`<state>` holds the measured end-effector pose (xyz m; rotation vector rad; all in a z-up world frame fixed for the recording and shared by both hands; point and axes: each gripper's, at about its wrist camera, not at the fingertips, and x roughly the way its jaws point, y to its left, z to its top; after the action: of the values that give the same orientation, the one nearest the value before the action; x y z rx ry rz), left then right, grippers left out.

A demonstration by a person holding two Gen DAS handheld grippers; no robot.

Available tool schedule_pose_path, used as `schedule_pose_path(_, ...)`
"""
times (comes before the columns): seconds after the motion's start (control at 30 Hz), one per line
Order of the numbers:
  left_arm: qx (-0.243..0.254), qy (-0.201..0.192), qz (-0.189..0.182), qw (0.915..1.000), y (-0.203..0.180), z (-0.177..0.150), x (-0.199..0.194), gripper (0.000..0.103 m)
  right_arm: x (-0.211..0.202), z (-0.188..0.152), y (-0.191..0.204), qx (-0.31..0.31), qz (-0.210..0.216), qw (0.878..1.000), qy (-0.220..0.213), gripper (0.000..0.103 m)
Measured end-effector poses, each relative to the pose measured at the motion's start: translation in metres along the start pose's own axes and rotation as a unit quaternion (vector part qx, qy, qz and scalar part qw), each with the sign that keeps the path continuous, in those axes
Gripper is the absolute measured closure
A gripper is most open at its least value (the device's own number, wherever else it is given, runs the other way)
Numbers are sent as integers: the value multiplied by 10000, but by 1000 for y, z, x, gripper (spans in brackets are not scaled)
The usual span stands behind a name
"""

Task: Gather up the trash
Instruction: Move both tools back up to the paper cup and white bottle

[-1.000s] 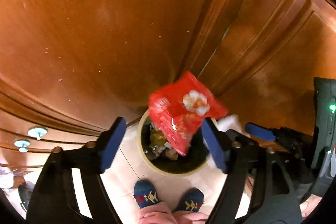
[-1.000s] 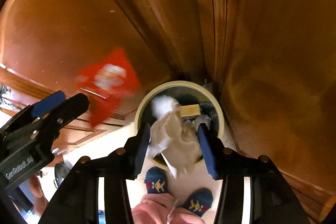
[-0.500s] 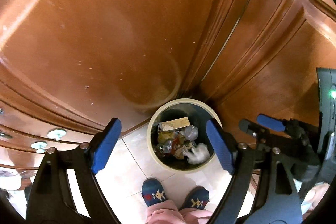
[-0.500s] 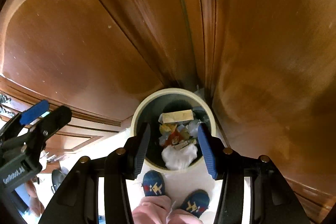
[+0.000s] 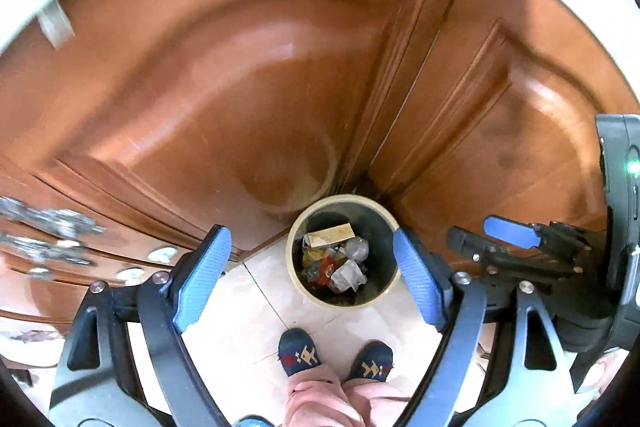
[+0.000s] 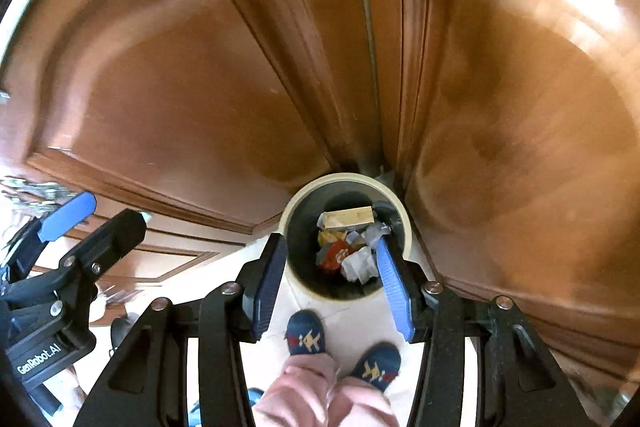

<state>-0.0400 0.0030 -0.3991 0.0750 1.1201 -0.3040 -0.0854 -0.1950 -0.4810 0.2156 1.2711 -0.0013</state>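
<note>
Both tools, left [image 5: 310, 277] wide, right [image 6: 328, 281] narrower, hang empty above bin [image 5: 296, 277] on pale tiles [image 5: 240, 319].

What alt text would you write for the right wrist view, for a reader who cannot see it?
The open, empty right tool points down at a round bin holding crumpled trash, in a corner of wooden panels. Two slippered feet stand below on pale tiles; the left tool shows at left.
</note>
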Motion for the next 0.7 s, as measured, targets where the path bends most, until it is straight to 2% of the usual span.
schedule_pose_path(0.13,-36,-128,26,9999,-2,23,-55,21,-60,9,18,-103,-8,9999,-88,55)
schedule_pose_path(0.3,-182,-552,73,9983,-3,63,-140,21,-150,31,38,-274,-17,9986,-442,55)
schedule_pose_path(0.5,-74,-1316,401,9905,-3,109,-238,21,-266,63,56,-471,27,9917,-1195,53)
schedule_pose_path(0.7,149,-1699,704,9828,2,168,-312,21,-356,102,72,-753,82,9791,-1888,50)
